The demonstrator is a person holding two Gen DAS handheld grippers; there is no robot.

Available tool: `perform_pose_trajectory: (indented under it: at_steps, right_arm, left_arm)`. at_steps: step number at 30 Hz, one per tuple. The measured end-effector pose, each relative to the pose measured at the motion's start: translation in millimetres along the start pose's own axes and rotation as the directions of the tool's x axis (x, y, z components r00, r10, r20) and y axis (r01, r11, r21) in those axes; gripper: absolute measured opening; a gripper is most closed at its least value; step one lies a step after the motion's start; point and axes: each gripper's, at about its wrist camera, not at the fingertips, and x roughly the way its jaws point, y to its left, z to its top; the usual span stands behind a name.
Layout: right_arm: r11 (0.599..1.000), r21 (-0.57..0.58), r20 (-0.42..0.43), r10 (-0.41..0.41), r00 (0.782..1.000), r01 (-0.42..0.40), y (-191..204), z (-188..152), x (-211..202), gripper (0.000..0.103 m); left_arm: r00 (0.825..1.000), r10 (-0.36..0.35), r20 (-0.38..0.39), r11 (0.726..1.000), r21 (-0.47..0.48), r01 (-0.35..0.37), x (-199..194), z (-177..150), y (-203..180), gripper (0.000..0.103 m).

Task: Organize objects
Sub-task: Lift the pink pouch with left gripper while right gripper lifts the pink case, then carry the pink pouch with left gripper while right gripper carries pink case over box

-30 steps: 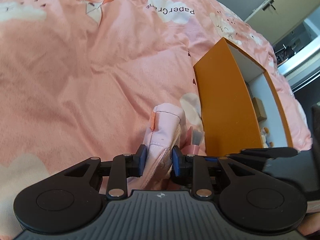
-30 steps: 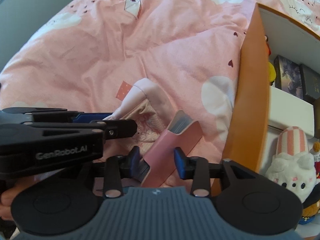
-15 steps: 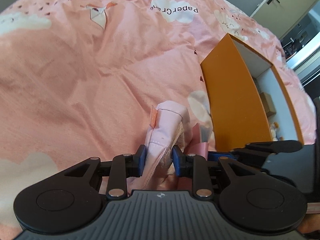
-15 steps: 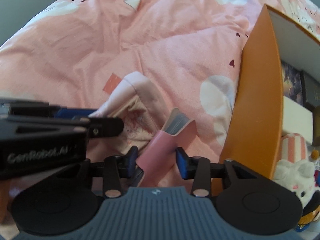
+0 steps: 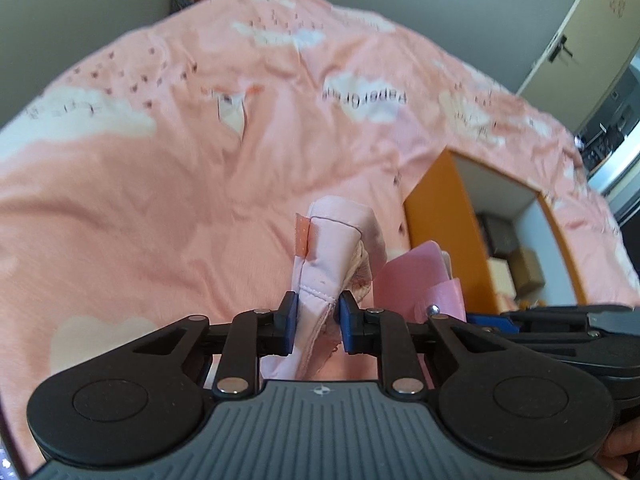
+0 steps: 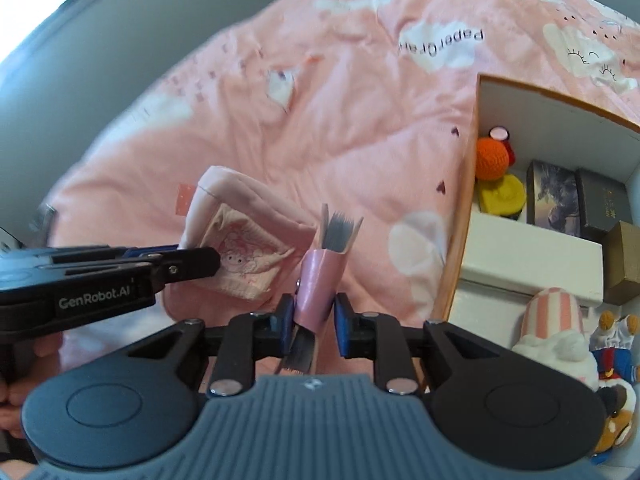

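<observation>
My left gripper (image 5: 316,320) is shut on the lower edge of a pale pink fabric pouch (image 5: 332,248), which stands up from the jaws with an orange tab on its side. In the right wrist view the pouch (image 6: 240,248) gapes open, showing a cartoon print inside, and the left gripper (image 6: 200,260) comes in from the left. My right gripper (image 6: 314,322) is closing on a pink notebook (image 6: 320,276) with grey page edges; the book stands upright between the pads, which touch its cover. The notebook (image 5: 416,276) sits just right of the pouch.
A pink cloud-print bedspread (image 5: 160,200) covers the bed below. An orange-sided open box (image 6: 460,208) stands on the right, holding an orange ball (image 6: 492,158), a yellow item (image 6: 502,198), dark boxes (image 6: 554,192) and plush toys (image 6: 556,328).
Both grippers have risen from the bed with the pouch and the notebook. The right jaws have narrowed onto the notebook. More of the bed's far side and the wall shows.
</observation>
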Motion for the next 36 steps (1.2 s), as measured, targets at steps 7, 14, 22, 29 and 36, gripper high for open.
perform_pose_trajectory:
  at_steps: [7, 14, 22, 29, 36]
  right_arm:
    - [0.998, 0.028, 0.192, 0.046, 0.980, -0.052, -12, 8, -63, 0.022]
    - [0.993, 0.114, 0.312, -0.031, 0.950, -0.005, -53, 6, -120, 0.022]
    - [0.975, 0.221, 0.282, -0.092, 0.955, 0.029, -105, -24, -139, 0.023]
    - [0.973, 0.223, 0.171, -0.096, 0.981, 0.056, -123, -46, -114, 0.022]
    - [0.972, 0.232, 0.114, -0.051, 0.992, 0.023, -132, -53, -93, 0.023]
  left_arm:
    - [0.993, -0.072, 0.092, 0.997, -0.001, 0.072, -36, 25, -26, 0.024]
    - [0.979, -0.176, 0.099, 0.984, 0.055, 0.171, -46, 42, -83, 0.024]
    - [0.961, -0.259, -0.095, 0.964, 0.044, 0.264, -1, 29, -135, 0.024]
    - [0.973, -0.099, -0.206, 0.989, 0.092, 0.120, 35, 9, -152, 0.024]
    - [0.976, -0.005, -0.216, 0.983, 0.176, 0.044, 41, 0, -172, 0.025]
